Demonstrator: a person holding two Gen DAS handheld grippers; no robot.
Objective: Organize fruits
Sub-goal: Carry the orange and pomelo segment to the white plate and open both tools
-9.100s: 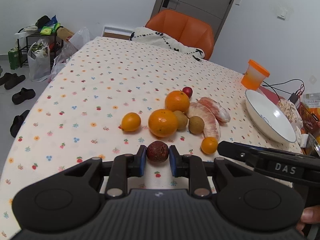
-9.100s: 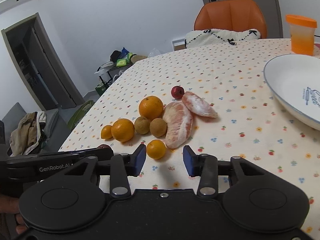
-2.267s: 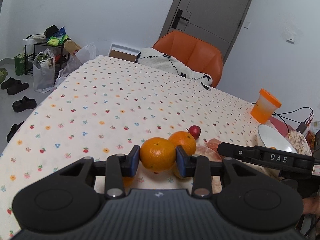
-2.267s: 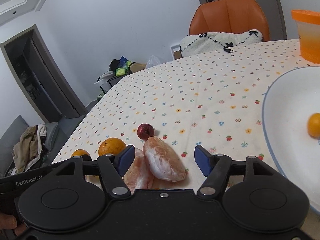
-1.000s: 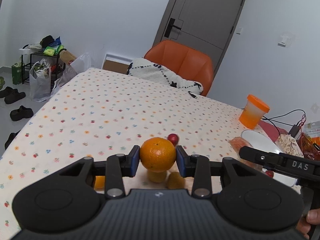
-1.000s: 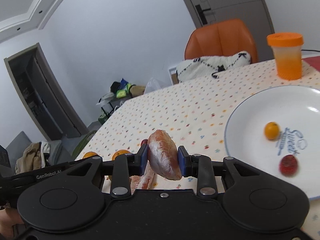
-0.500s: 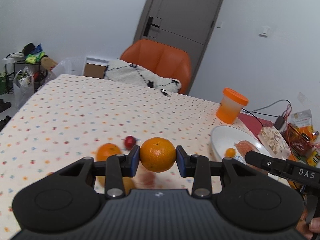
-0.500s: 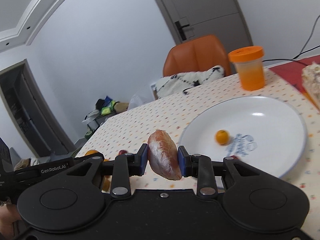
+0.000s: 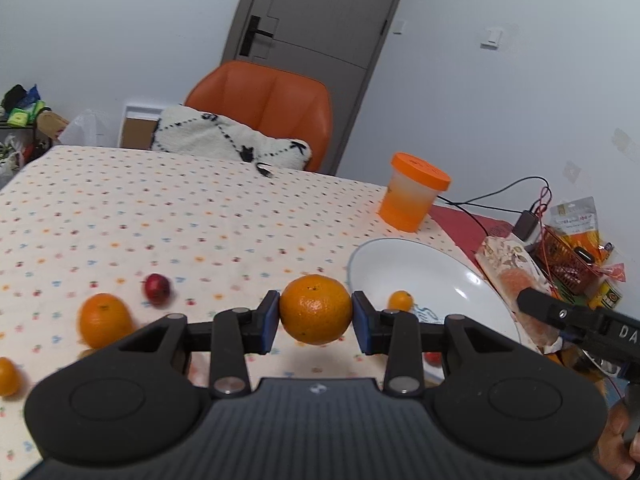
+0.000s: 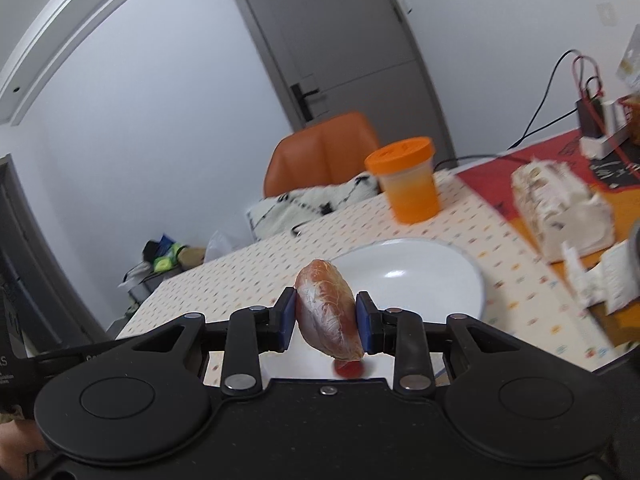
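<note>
Left gripper [image 9: 315, 315] clamps an orange [image 9: 315, 309]; right gripper [image 10: 325, 317] pinches a pomelo segment [image 10: 328, 316], seemingly above the plate [image 10: 420, 264] toward 12 o'clock.

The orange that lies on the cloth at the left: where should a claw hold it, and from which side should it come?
Grip the orange across its widest middle, coming down from above. It is round, so any lower or higher hold may slip. The small red fruit sits apart from it, so the claw fingers have room on both sides.

Orange chair [image 9: 264, 100] before grey door [image 9: 316, 12], white walls.
</note>
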